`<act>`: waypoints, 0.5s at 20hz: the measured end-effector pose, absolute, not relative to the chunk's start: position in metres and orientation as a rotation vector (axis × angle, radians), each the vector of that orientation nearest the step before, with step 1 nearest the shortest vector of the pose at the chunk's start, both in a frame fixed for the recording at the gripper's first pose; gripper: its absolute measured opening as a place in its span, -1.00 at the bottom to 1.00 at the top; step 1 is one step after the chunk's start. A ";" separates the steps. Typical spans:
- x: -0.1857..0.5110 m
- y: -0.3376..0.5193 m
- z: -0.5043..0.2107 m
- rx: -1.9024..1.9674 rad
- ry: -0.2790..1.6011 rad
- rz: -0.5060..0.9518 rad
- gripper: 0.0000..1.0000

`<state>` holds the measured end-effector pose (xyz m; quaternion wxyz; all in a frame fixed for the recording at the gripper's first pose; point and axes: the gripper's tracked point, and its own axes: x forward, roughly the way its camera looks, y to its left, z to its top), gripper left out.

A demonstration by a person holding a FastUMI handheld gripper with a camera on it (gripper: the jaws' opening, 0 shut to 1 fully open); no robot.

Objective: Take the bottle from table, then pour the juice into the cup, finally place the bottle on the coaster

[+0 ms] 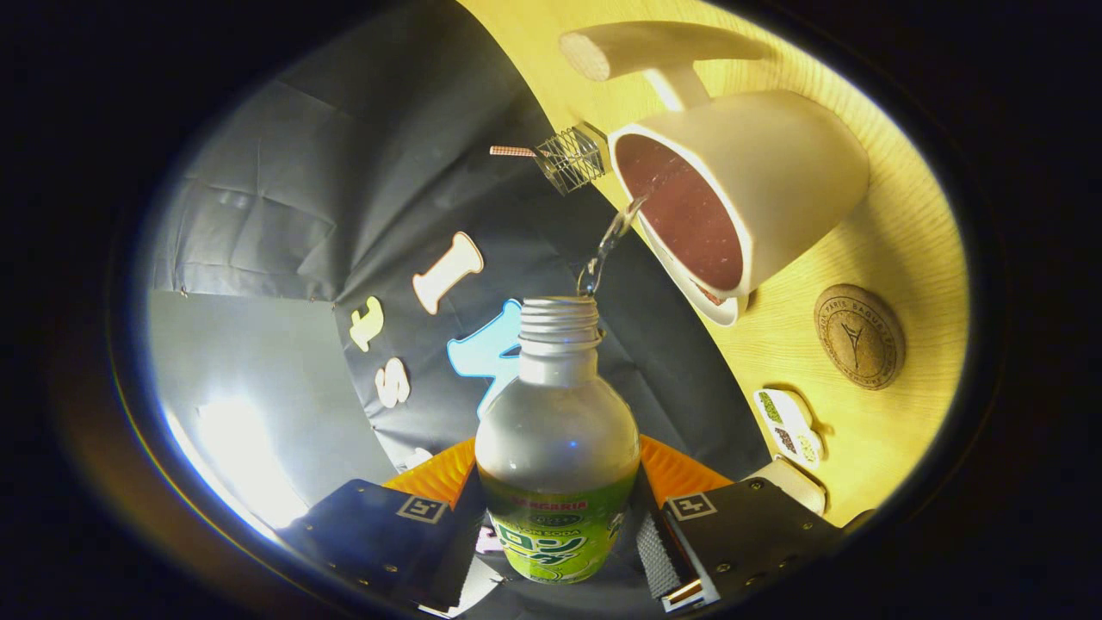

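Observation:
My gripper (558, 517) is shut on a clear bottle (558, 430) with a green label, both fingers pressing its lower body. The bottle is uncapped and tipped toward a white cup (775, 181) with a reddish-brown inside, which stands on the wooden table (904, 224) beyond the fingers. A thin clear stream (607, 245) runs from the bottle's threaded neck to the cup's rim. A round cork coaster (859, 337) lies on the table beside the cup, bare.
A small wire spring-like piece (570, 159) sits just by the cup's rim. A pale wooden handle-shaped object (654, 47) lies behind the cup. A small white patterned item (788, 422) rests near the coaster. Dark cloth wall (344, 215) hangs beyond the table's edge.

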<state>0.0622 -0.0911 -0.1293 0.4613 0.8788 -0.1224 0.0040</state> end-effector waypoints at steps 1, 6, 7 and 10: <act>0.063 -0.093 -0.129 2.168 -0.307 0.006 0.54; 0.069 -0.093 -0.122 2.203 -0.317 0.004 0.54; 0.070 -0.094 -0.121 2.209 -0.319 0.004 0.55; 0.070 -0.096 -0.115 2.231 -0.332 0.004 0.54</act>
